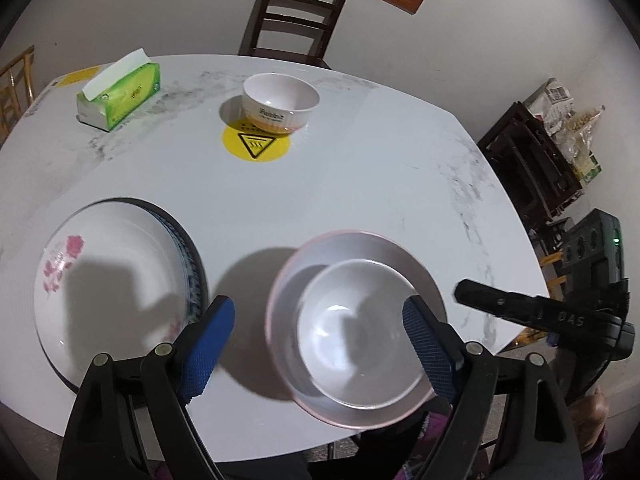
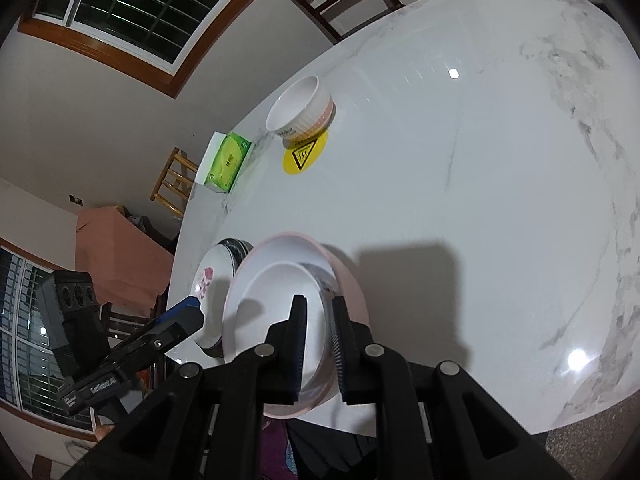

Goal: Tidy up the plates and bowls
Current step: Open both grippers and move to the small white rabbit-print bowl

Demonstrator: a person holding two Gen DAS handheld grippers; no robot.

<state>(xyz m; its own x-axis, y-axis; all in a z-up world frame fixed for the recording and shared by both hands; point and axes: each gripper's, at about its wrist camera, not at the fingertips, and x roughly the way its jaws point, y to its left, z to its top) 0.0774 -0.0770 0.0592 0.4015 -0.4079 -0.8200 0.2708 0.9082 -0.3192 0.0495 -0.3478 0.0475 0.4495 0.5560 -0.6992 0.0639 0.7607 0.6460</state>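
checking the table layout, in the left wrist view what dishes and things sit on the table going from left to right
floral plate stack → tissue box → yellow warning sticker → ribbed bowl → pink bowl with a white bowl nested inside

We see bright overhead light casting hard shadows and two glare spots on the white marble table (image 2: 460, 208); fisheye distortion bends the edges, and the dark-rimmed corners vignette.
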